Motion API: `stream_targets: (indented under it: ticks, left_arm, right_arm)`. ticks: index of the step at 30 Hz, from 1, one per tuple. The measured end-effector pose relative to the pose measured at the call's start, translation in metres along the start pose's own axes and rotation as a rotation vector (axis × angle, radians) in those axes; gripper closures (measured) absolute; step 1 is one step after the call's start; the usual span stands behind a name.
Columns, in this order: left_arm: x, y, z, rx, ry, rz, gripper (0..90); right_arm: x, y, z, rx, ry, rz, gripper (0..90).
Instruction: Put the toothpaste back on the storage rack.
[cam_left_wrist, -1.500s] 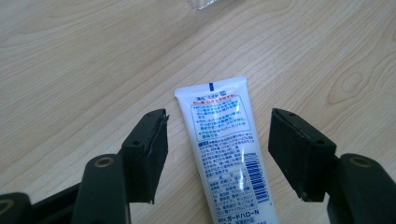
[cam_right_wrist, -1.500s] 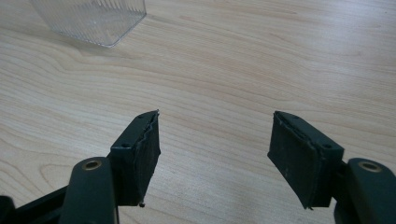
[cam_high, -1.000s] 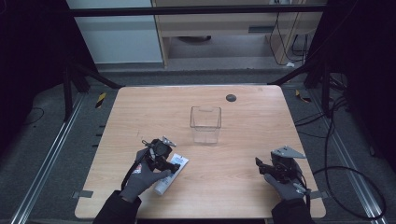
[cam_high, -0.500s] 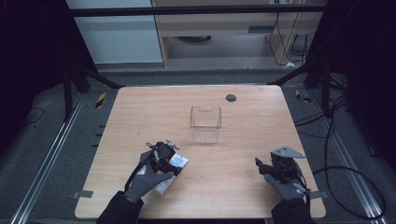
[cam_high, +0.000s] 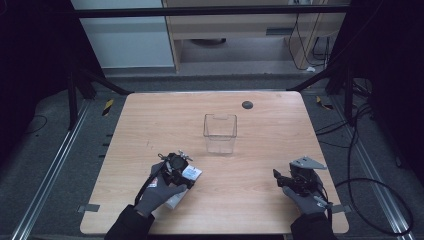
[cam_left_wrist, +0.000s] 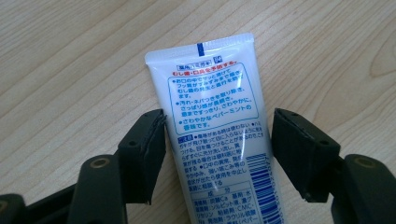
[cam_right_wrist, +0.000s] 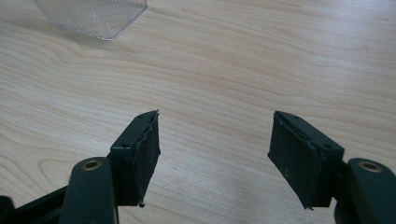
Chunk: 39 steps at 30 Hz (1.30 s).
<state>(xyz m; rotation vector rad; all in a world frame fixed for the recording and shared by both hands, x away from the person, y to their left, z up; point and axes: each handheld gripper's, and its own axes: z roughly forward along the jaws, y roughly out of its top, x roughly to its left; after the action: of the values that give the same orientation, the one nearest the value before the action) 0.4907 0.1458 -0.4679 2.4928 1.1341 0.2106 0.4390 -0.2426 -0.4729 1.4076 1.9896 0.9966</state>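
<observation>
Tube (cam_left_wrist: 215, 135) first: white, printed with blue and red text, lying flat on the bench (cam_high: 260, 200) near its front-left corner, crimped end pointing away from me. My left claw (cam_left_wrist: 218, 140) straddles it across the middle, jaws wide. The left pad (cam_left_wrist: 150, 140) sits just beside the tube's edge, or may brush it; the right pad (cam_left_wrist: 299, 149) stands a little apart. Nothing gripped yet.

Step in hand, as I judge it: the grasp itself, claw lined up and about to close. Next move calls for squeezing evenly on the soft body, without pinching hard enough to crush it, then a straight lift.

Likely destination: the clear bin (cam_high: 220, 132), upright mid-bench, well apart from the tube. It looks empty.

My right claw (cam_right_wrist: 215, 149) rests idle over bare wood at the front-right, jaws wide, holding nothing.

Count: one tube, one clear bin, one small dark disc (cam_high: 247, 105) near the far edge, two claws.
</observation>
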Motion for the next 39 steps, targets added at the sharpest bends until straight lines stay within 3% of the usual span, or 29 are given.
stream_targets:
  ticks: [14, 24, 25, 29, 36, 39]
  left_arm:
    - [-0.001, 0.001, 0.006, 0.017, 0.008, -0.013, 34.0]
    - [-0.007, 0.000, 0.000, 0.011, 0.022, -0.016, 49.8]
    - [-0.007, 0.000, -0.005, 0.009, 0.017, -0.011, 57.1]
    - [-0.007, -0.001, -0.008, 0.011, 0.002, -0.005, 66.0]
    - [-0.002, -0.006, -0.016, 0.016, -0.022, -0.006, 71.1]
    - [0.002, -0.009, -0.025, -0.023, -0.025, -0.012, 71.8]
  right_arm:
    - [0.000, 0.000, 0.000, 0.000, 0.001, 0.001, 33.2]
    - [0.000, 0.000, 0.000, 0.000, 0.000, 0.004, 33.2]
    - [0.000, 0.000, 0.000, 0.000, -0.002, 0.000, 33.2]
    - [-0.001, 0.000, 0.000, 0.001, -0.001, 0.003, 33.2]
    - [-0.002, 0.000, -0.001, -0.002, -0.003, 0.005, 33.2]
    - [-0.002, 0.000, -0.002, -0.003, -0.003, 0.006, 33.2]
